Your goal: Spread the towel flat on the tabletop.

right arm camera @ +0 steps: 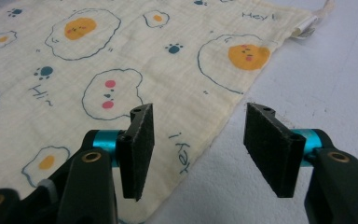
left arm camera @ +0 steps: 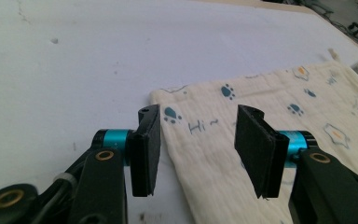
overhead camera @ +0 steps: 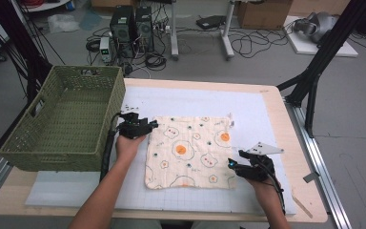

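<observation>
A cream cloth (overhead camera: 190, 150) printed with fried eggs and paw marks lies spread flat on the white mat. My left gripper (overhead camera: 152, 124) hovers at its far left corner, open, with nothing pinched. In the left gripper view the cloth (left arm camera: 307, 121) has its corner edge running under the gap of that gripper (left arm camera: 198, 140). My right gripper (overhead camera: 234, 163) is at the cloth's near right edge, also open. In the right gripper view the cloth (right arm camera: 121, 60) has its edge passing below the gap of that gripper (right arm camera: 198, 144), untouched by the pads.
A green woven basket (overhead camera: 52, 143) stands at the table's left side, close to my left hand. The white mat (overhead camera: 248, 102) covers most of the wooden table (overhead camera: 293, 143). Black frame legs, computers and cables stand on the floor beyond.
</observation>
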The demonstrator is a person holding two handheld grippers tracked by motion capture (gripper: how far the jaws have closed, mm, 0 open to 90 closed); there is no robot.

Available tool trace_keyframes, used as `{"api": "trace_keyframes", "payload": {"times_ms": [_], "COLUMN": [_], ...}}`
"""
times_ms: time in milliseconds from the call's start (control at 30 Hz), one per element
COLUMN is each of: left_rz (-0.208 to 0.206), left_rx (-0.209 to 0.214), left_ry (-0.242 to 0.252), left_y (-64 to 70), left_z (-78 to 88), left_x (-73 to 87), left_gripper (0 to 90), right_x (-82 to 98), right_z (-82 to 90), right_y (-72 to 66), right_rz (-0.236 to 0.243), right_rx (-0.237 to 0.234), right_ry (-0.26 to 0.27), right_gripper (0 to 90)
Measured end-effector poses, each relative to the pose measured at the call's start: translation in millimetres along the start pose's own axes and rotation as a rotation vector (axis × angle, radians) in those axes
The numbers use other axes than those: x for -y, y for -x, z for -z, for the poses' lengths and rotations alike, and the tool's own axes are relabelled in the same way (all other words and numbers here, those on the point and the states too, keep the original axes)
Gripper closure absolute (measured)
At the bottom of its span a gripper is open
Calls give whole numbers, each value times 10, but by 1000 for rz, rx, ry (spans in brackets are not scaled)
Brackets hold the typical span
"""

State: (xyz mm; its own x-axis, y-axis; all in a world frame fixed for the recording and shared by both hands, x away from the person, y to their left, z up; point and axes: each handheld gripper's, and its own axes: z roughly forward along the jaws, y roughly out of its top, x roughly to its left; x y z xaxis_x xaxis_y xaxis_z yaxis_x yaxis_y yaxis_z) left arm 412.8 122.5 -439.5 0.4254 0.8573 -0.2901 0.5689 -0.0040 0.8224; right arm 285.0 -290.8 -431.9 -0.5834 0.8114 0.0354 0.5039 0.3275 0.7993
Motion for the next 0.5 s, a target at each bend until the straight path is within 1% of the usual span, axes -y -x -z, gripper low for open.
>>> {"api": "trace_keyframes", "payload": {"times_ms": [100, 167, 200, 233, 267, 300, 333, 367, 400, 433, 467, 500], "left_rz": [-34, -49, -50, -64, -75, -93, -120, -144, -162, -166, -156, -134], "left_rx": [-23, -38, -47, -49, -54, -50, -47, -53, -78, -106, -132, -146], "left_ry": [-24, -28, -45, -66, -75, -70, -73, -75, -80, -84, -85, -87], "left_y": [29, 33, 28, 27, 41, 55, 86, 104, 116, 110, 88, 53], "left_z": [-113, -162, -187, -214, -223, -220, -223, -224, -224, -223, -217, -208], "left_x": [-28, -9, 11, 34, 37, 37, 43, 45, 47, 44, 41, 36], "left_gripper": [511, 521, 524, 537, 559, 613, 677, 747, 850, 875, 881, 882], "right_x": [-3, -2, -2, -2, -1, -1, -1, -1, -2, -2, -2, -2], "right_z": [3, 5, 8, 9, 10, 11, 11, 12, 11, 10, 11, 13], "right_y": [4, 12, 16, 21, 23, 25, 25, 28, 27, 28, 25, 25], "right_rz": [-2, -7, -10, -9, -10, -9, -9, -7, -12, -12, -11, -7], "right_rx": [0, 3, 3, 5, 5, 6, 6, 6, 5, 5, 4, 4], "right_ry": [10, 16, 20, 21, 22, 22, 22, 21, 21, 21, 22, 23], "right_gripper": [388, 375, 371, 369, 369, 368, 368, 367, 365, 364, 364, 364]}}
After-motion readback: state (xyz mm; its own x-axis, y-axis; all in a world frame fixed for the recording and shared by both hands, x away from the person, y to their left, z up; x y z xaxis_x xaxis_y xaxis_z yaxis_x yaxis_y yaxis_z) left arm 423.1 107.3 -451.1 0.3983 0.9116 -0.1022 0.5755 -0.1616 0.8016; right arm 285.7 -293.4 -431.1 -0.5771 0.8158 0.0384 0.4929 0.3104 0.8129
